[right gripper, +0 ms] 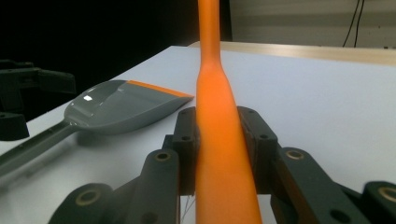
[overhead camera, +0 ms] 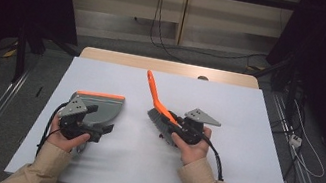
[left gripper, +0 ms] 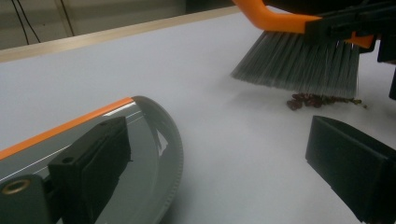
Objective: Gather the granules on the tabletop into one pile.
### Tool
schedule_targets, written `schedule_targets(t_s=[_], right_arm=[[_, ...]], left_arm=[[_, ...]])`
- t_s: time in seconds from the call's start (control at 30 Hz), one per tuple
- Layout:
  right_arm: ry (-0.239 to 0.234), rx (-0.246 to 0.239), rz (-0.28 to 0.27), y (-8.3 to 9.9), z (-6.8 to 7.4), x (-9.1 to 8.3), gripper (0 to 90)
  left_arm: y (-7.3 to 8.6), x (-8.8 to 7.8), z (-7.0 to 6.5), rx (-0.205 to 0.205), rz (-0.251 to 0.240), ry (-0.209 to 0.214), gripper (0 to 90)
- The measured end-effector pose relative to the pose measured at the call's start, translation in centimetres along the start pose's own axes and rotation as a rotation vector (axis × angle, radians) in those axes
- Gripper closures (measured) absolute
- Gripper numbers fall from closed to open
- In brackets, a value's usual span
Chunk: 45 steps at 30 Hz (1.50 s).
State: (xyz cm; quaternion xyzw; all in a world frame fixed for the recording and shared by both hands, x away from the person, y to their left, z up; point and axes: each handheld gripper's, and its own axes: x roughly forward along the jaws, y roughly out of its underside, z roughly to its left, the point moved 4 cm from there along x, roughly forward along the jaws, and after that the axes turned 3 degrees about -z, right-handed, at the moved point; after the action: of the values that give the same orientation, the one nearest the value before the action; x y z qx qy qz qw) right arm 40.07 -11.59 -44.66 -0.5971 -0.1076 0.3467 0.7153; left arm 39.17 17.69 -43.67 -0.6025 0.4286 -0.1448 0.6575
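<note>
Two hand-held grippers work over a white counter, one in each of the person's hands. The right gripper is clamped on the orange handle of a brush: in the right gripper view its two black jaws press against the handle from either side, and the handle rises straight up between them. In the high view the brush sits near the middle of the counter, its handle slanting up and away from the person and its grey bristles pointing down toward the surface. The left gripper view shows those bristles fanned out just above a small heap of dark reddish crumbs lying on the counter. The left gripper stands with its jaws wide apart; in the left gripper view one jaw sits over the grey dustpan and the other hangs above bare counter, with nothing between them. Whether that jaw touches the pan I cannot tell. The dustpan lies flat on the left half of the counter, its orange lip on the far side from the person, well apart from the brush.
</note>
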Motion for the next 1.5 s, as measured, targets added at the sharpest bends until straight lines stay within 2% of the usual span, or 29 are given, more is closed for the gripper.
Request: schedule_targets(t_s=[0.07, 0.13, 0.2, 0.27, 0.43, 0.8, 1.07, 1.23, 1.43, 1.5], right_arm=[[0.005, -0.018, 0.006, 0.3, 0.8, 0.6, 71.0], [0.006, -0.005, 0.012, 0.5, 1.3, 1.1, 71.0], [0.019, -0.012, 0.018, 0.7, 1.5, 1.5, 71.0], [0.015, -0.010, 0.031, 1.0, 1.7, 1.9, 71.0], [0.042, -0.019, 0.067, 1.8, 1.5, 2.1, 71.0], [0.134, 0.050, 0.068, 2.1, -0.3, -0.3, 71.0], [0.175, 0.063, 0.069, 2.3, -0.9, -1.8, 71.0], [0.184, 0.076, 0.067, 2.3, -1.3, -2.4, 71.0], [0.142, 0.110, 0.040, 1.6, -0.9, -2.2, 71.0], [0.135, 0.093, 0.020, 0.9, -0.8, -2.2, 71.0]], left_arm=[[0.0, 0.0, 0.0, 0.002, -0.001, 0.001, 6.4], [0.0, 0.0, 0.0, 0.002, -0.004, 0.001, 6.4], [0.0, 0.0, 0.0, 0.000, -0.004, 0.001, 6.4], [0.0, -0.1, 0.0, 0.001, -0.002, 0.002, 6.4], [-0.1, -0.2, 0.1, 0.002, -0.006, 0.000, 6.4], [-0.1, -0.2, 0.0, 0.001, -0.010, -0.003, 6.4], [-0.2, -0.3, -0.1, 0.006, -0.012, -0.004, 6.4], [-0.2, -0.3, -0.1, 0.006, -0.013, -0.006, 6.4], [-0.2, -0.2, -0.1, 0.010, -0.008, -0.003, 6.4], [-0.2, -0.2, 0.0, 0.010, -0.009, -0.004, 6.4]])
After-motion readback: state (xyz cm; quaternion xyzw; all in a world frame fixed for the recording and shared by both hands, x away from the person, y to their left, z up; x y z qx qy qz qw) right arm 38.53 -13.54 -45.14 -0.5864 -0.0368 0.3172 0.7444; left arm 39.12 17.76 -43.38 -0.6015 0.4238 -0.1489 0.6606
